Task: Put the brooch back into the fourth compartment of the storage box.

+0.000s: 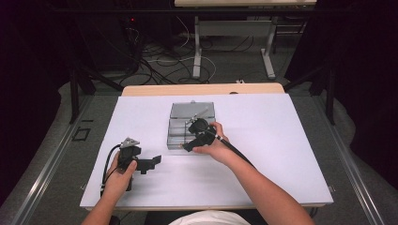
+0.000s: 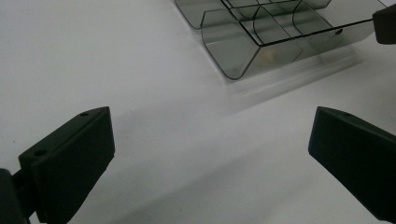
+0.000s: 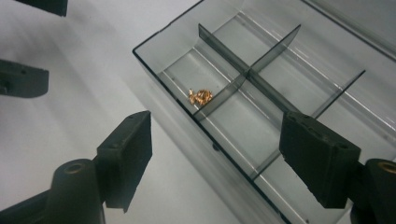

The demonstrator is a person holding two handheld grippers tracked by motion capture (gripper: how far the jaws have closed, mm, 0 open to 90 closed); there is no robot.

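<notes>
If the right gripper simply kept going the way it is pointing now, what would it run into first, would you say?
Most likely the clear divided box. The right gripper is open, and its jaws straddle the box's near wall, aimed into the compartments beside the one holding small gold pieces. How far above the box it hangs is hard to judge.

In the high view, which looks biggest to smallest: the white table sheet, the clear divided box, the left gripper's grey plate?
1. White table sheet, largest by far.
2. Clear divided box.
3. Grey plate on the left gripper, smallest, though it sits nearer the camera.
</notes>
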